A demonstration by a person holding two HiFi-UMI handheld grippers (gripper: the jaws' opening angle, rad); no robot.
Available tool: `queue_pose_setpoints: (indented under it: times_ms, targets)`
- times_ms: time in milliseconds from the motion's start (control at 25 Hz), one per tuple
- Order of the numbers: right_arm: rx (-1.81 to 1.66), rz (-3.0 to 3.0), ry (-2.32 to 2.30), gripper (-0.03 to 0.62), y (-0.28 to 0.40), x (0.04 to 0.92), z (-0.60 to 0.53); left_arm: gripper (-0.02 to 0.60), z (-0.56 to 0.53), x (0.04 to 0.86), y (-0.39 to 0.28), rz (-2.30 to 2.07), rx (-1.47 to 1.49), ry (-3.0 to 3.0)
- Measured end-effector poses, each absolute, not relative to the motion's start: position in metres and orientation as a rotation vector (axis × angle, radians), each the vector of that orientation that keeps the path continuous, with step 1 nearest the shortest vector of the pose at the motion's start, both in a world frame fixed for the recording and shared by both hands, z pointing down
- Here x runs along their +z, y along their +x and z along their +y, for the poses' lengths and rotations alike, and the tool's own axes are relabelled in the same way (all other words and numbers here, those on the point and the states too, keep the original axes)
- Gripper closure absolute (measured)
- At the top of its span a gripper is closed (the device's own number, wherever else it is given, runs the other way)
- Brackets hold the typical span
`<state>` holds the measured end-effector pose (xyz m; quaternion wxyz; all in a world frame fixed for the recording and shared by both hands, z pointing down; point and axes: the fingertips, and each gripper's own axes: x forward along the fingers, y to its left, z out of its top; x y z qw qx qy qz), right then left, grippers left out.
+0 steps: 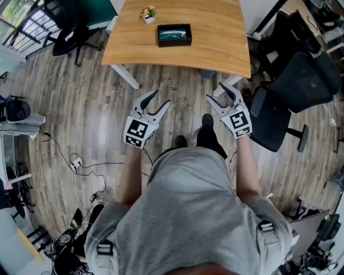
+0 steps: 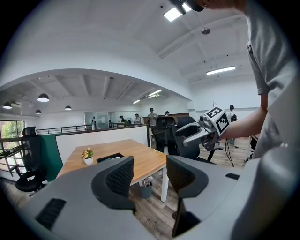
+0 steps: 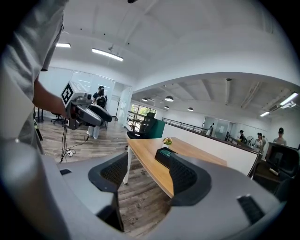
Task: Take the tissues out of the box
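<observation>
A black tissue box [image 1: 174,35] with a pale tissue showing in its top sits on the wooden table [image 1: 215,37], far from both grippers. I stand back from the table's near edge. My left gripper [image 1: 161,98] and right gripper [image 1: 215,91] are held side by side over the floor, pointing at the table, both open and empty. In the left gripper view the jaws [image 2: 150,173] stand apart, with the box [image 2: 110,158] beyond them. The right gripper view shows its jaws [image 3: 147,173] apart and the box [image 3: 164,156] just past the right jaw.
A small potted plant [image 1: 148,14] stands on the table left of the box. Black office chairs [image 1: 301,80] crowd the right side, and another chair [image 1: 67,32] is at the far left. Cables and a power strip [image 1: 78,161] lie on the wood floor to my left.
</observation>
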<state>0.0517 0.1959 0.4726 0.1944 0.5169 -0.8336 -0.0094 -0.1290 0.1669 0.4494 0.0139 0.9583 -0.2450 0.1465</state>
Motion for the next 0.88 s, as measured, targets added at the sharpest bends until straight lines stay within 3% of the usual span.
queue_pose_setpoints:
  times_ms: [280, 880]
  targets:
    - [-0.031, -2.352, 1.432, 0.278, 0.047, 0.475, 0.200, 0.340, 0.172, 0.449, -0.127, -0.753, 0.451, 2.992]
    - [-0.033, -2.349, 1.423, 0.283, 0.042, 0.477, 0.198, 0.327, 0.172, 0.446, -0.137, -0.792, 0.447, 2.998]
